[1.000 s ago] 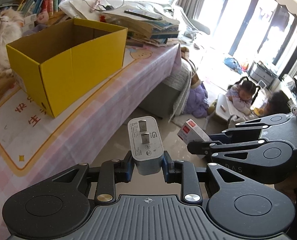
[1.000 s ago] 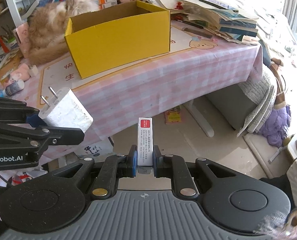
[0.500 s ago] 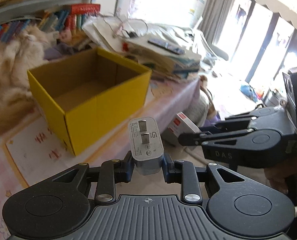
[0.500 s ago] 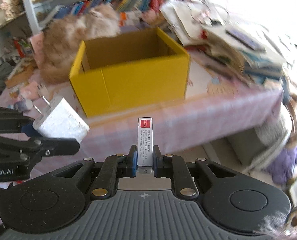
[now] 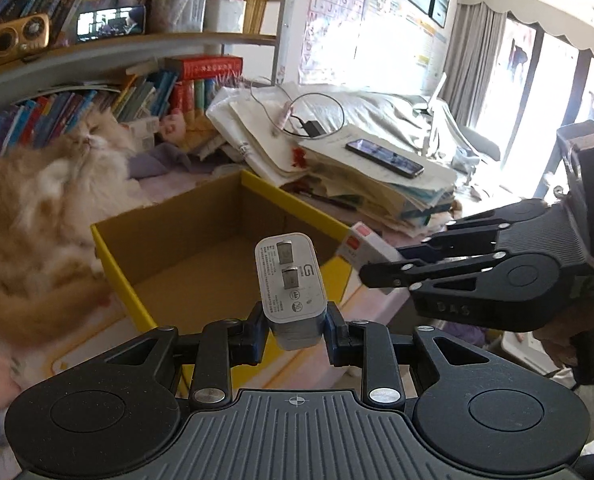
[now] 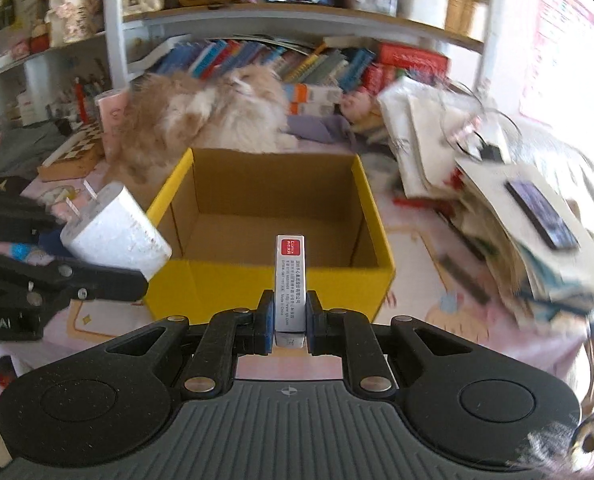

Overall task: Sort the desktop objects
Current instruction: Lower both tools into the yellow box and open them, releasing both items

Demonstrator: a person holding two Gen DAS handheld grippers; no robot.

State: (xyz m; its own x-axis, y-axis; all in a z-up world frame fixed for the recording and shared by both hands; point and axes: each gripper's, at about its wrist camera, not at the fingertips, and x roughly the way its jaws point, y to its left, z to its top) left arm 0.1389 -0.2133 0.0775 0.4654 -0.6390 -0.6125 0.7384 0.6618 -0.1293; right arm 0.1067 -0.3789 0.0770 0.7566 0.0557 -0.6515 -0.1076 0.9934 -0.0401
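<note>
My left gripper point(image 5: 296, 330) is shut on a white plug-in charger point(image 5: 289, 280), prongs facing the camera. It hangs in front of the near wall of an open yellow cardboard box point(image 5: 121, 276) with a bare brown floor. My right gripper point(image 6: 290, 322) is shut on a slim white carton with a red label point(image 6: 290, 280), held upright just before the box's front wall point(image 6: 265, 288). In the left wrist view the right gripper point(image 5: 381, 270) reaches in from the right with the carton point(image 5: 367, 246) at the box's right rim. In the right wrist view the left gripper's charger point(image 6: 115, 236) shows at the box's left.
A fluffy orange-and-white cat point(image 6: 213, 120) lies right behind the box on the pink checked tablecloth point(image 6: 425, 316). A stack of books and papers with a phone point(image 5: 383, 158) on top stands to the right. Bookshelves point(image 6: 297, 60) line the back wall.
Both grippers rose and moved in from below the table edge toward the box, each keeping its object. The box's inside now shows, and the right gripper's roll has levelled.
</note>
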